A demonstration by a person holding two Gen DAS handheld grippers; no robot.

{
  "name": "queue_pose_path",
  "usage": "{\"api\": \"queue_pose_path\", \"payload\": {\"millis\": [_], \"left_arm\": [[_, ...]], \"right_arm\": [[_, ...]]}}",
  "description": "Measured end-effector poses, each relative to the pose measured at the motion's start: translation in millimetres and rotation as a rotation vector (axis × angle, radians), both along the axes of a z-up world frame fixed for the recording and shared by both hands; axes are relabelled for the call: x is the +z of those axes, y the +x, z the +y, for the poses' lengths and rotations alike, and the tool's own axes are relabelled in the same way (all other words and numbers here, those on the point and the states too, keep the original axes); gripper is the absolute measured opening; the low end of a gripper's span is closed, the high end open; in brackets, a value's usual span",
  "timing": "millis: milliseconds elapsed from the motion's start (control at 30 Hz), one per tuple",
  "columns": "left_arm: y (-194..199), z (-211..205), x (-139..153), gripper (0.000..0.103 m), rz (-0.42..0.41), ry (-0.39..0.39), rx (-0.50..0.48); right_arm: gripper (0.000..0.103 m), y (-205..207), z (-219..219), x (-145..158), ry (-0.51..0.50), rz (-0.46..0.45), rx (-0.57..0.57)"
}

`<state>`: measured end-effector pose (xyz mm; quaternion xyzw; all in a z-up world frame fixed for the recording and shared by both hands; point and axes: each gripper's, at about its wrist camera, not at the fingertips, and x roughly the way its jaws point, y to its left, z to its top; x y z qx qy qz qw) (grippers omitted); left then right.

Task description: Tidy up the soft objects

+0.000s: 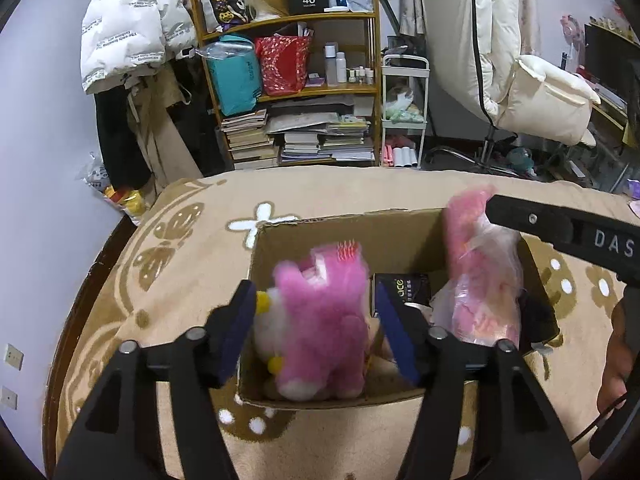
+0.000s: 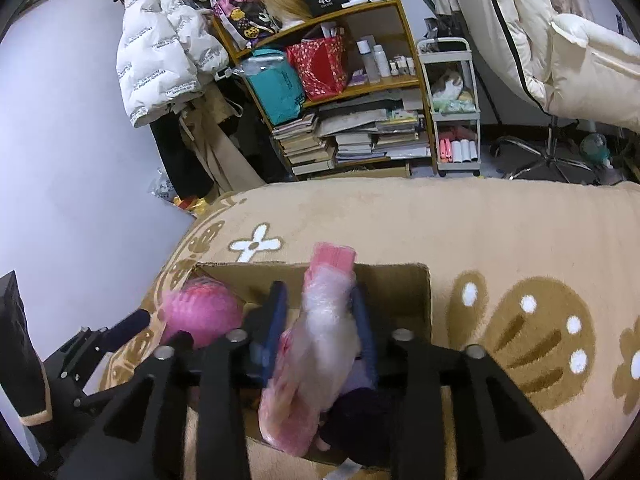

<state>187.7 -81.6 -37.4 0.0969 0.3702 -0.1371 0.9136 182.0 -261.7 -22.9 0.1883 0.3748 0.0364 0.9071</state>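
Note:
An open cardboard box (image 1: pixel 344 222) stands on a beige patterned blanket. A fluffy pink and white plush toy (image 1: pixel 320 320), blurred, sits inside it between the blue pads of my left gripper (image 1: pixel 316 322). The right pad stands clear of the toy, so this gripper is open. In the right wrist view, a pink soft item in a clear plastic bag (image 2: pixel 320 340) stands upright in the box (image 2: pixel 400 292) between the pads of my right gripper (image 2: pixel 320 316). A gap shows on its left side, so the jaws are open. The pink plush (image 2: pixel 200 312) lies to the left.
A small black carton (image 1: pixel 404 284) lies in the box. The blanket (image 2: pixel 480 232) spreads wide around it. Behind stand a wooden shelf (image 1: pixel 296 92) with books and bags, a white cart (image 1: pixel 404 120), a cream chair (image 1: pixel 520 80) and a hanging white puffer jacket (image 1: pixel 128 32). A hand (image 1: pixel 616 360) shows at right.

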Motion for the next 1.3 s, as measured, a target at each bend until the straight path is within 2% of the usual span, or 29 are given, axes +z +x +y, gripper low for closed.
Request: {"api": "queue_pose_path", "payload": {"millis": [100,167,233,300,433,500,633,833,1000,1300], "left_arm": [[-0.4,2.8,2.8,0.078,0.002,0.006,0.01],[-1.6,5.7,5.7,0.087,-0.001,0.014,0.022],[-4.1,9.9,9.6,0.095,-0.005,0.017,0.041],[-6.8,13.5,14.5,0.097,-0.013,0.017,0.062],[-17.0,25.1,26.8,0.101,-0.034,0.022,0.086],[-24.0,31.6,33.2,0.102,-0.044,0.022,0.096],[-40.1,42.4,47.6,0.102,-0.06,0.03,0.111],[-72.4,54.6,74.2,0.102,-0.131,0.057,0.132],[-101.7,68.6,91.4,0.102,-0.171,0.039,0.161],[-147.8,95.0,104.5,0.102,-0.216,-0.032,0.198]], "right_arm": [[0.041,-4.6,-0.9,0.2,0.0,0.004,-0.003],[0.048,-8.5,-1.6,1.4,0.005,0.007,-0.004],[0.066,-14.9,-2.4,3.4,0.014,0.003,-0.012],[0.071,-22.7,-3.7,7.4,0.017,-0.006,-0.016],[0.098,-36.4,-4.6,14.8,0.011,-0.023,-0.022],[0.103,-47.6,-4.3,20.6,-0.003,-0.047,-0.024],[0.103,-64.3,-5.7,30.9,-0.008,-0.071,-0.025],[0.103,-92.9,-4.2,48.7,-0.027,-0.125,-0.018],[0.103,-117.5,2.4,61.3,-0.07,-0.148,-0.018],[0.103,-159.0,6.7,74.7,-0.072,-0.212,-0.01]]}}
